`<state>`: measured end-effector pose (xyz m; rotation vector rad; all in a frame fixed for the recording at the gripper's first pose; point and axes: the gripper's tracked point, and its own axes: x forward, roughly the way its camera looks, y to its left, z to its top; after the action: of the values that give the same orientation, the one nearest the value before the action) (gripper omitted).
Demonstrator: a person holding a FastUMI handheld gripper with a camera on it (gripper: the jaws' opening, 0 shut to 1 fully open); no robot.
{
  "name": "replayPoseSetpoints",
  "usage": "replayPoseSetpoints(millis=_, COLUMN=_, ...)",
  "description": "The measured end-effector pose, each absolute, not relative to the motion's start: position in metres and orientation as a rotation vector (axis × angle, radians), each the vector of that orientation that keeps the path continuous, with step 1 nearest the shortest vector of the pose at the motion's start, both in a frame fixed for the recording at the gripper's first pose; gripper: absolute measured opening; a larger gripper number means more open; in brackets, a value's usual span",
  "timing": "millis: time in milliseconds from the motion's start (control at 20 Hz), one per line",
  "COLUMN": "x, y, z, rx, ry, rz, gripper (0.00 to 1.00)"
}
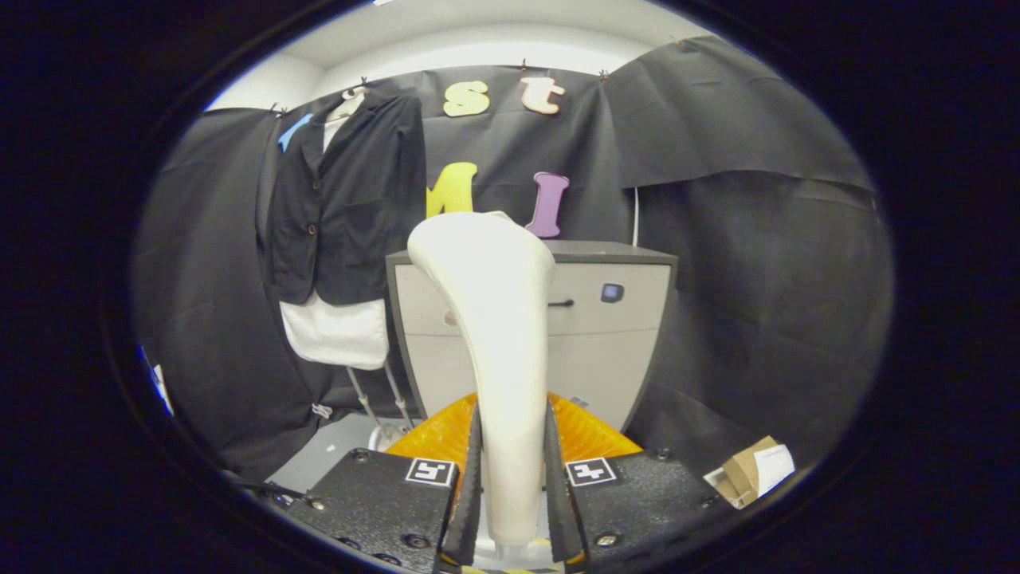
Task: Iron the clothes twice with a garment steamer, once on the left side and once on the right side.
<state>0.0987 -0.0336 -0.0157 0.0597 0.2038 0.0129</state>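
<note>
A cream garment steamer (496, 335) stands upright between my fingers, its head curving up and away toward the left. My gripper (512, 486) is shut on the steamer's handle, both fingers pressed against its sides. The clothes hang beyond and to the left: a black jacket (351, 199) over a white shirt (339, 331) on a stand, well apart from the steamer head. An orange ribbed part (586, 434) shows just behind the handle, low between the fingers.
A grey cabinet (613, 319) with a dark top and a drawer handle stands straight ahead behind the steamer. The stand's thin legs (382, 402) reach the floor under the shirt. A small cardboard box (749, 472) lies on the floor to the right.
</note>
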Motion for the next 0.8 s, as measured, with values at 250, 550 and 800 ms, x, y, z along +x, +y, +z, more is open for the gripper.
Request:
replayPoseSetpoints(millis=250, x=0.046, y=-0.064, z=-0.042, rx=0.063, ry=0.242, rz=0.018, gripper=0.37)
replayPoseSetpoints(millis=550, x=0.028, y=-0.084, z=-0.053, rx=0.069, ry=0.253, rz=-0.006, gripper=0.37)
replayPoseSetpoints(millis=800, x=0.023, y=-0.089, z=-0.055, rx=0.061, ry=0.262, rz=-0.004, gripper=0.38)
